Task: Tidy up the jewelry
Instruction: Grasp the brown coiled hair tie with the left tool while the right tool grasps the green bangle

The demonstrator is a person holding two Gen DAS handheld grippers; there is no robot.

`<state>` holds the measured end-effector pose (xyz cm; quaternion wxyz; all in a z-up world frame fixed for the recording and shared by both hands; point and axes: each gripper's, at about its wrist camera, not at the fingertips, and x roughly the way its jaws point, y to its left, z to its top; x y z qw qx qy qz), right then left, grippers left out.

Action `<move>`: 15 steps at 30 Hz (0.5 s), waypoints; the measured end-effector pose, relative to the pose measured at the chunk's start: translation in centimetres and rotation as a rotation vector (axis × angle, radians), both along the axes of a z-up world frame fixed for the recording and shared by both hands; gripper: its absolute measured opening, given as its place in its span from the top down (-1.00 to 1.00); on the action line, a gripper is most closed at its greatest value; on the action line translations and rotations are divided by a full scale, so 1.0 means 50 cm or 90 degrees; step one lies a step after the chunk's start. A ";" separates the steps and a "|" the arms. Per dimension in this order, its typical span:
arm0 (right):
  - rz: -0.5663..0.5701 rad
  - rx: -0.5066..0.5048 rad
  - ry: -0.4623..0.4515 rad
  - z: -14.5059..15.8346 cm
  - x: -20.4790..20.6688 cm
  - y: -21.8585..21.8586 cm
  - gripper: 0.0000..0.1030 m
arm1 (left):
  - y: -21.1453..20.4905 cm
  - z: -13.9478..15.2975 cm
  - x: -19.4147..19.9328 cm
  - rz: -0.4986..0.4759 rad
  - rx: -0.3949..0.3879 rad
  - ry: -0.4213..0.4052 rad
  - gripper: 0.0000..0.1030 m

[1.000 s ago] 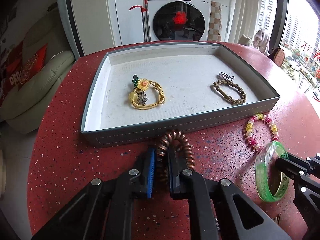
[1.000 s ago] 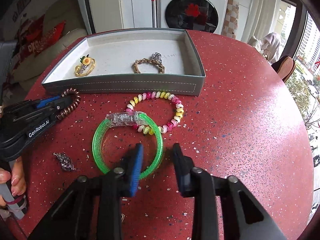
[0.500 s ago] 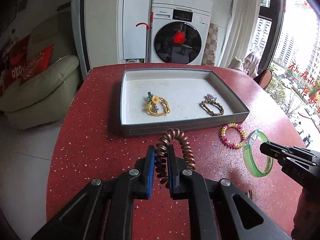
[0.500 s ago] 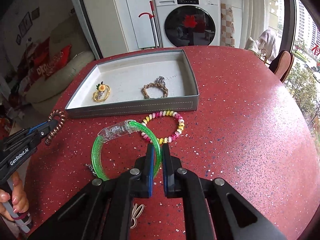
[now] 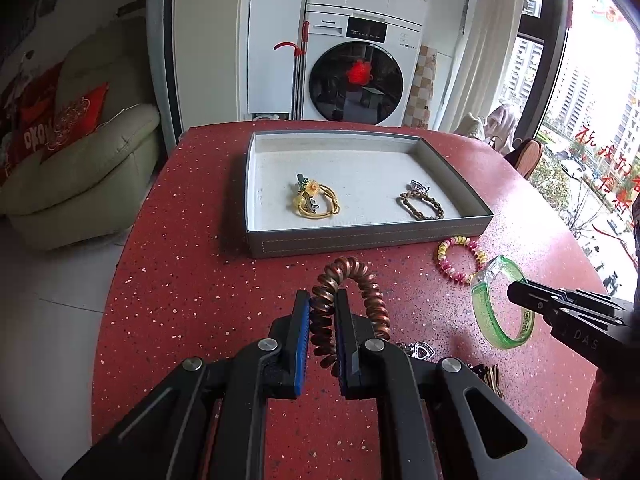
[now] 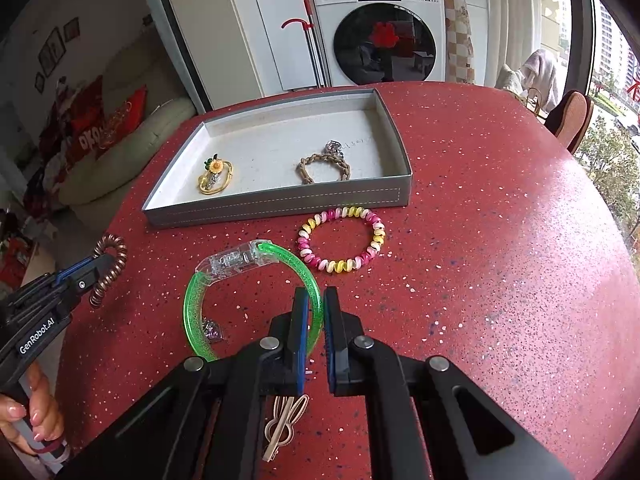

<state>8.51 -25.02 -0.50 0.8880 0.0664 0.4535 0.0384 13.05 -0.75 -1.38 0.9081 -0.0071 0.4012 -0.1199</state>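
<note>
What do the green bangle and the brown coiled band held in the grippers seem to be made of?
Green bangle: likely hard translucent plastic, glossy, with glitter specks inside and a clear clasp section; light passes through it. Brown coiled band: a spiral coil with a coppery metallic sheen; it looks like coated plastic, as in a spiral hair tie, though metal wire cannot be ruled out.

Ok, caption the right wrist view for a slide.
Right gripper shut on green bangle, left gripper holding copper coil, beaded bracelet beside the grey tray.
</note>
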 end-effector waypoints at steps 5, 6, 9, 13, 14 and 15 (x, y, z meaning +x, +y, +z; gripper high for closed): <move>-0.002 0.003 0.000 0.001 0.007 -0.005 0.84 | -0.001 0.001 0.001 -0.001 0.000 -0.002 0.42; -0.003 0.004 -0.001 0.002 0.008 -0.006 0.84 | 0.000 0.001 0.001 0.000 0.000 -0.002 0.42; -0.005 0.008 -0.001 0.003 0.011 -0.008 0.84 | 0.001 0.003 0.001 0.001 0.000 -0.003 0.42; -0.006 0.009 -0.003 0.006 0.014 -0.009 0.84 | 0.003 0.005 0.001 0.002 -0.001 -0.005 0.42; -0.005 0.009 -0.004 0.008 0.014 -0.009 0.84 | 0.003 0.007 0.001 0.002 -0.001 -0.007 0.42; -0.005 0.009 -0.005 0.008 0.015 -0.008 0.84 | 0.002 0.008 0.000 0.002 -0.001 -0.009 0.42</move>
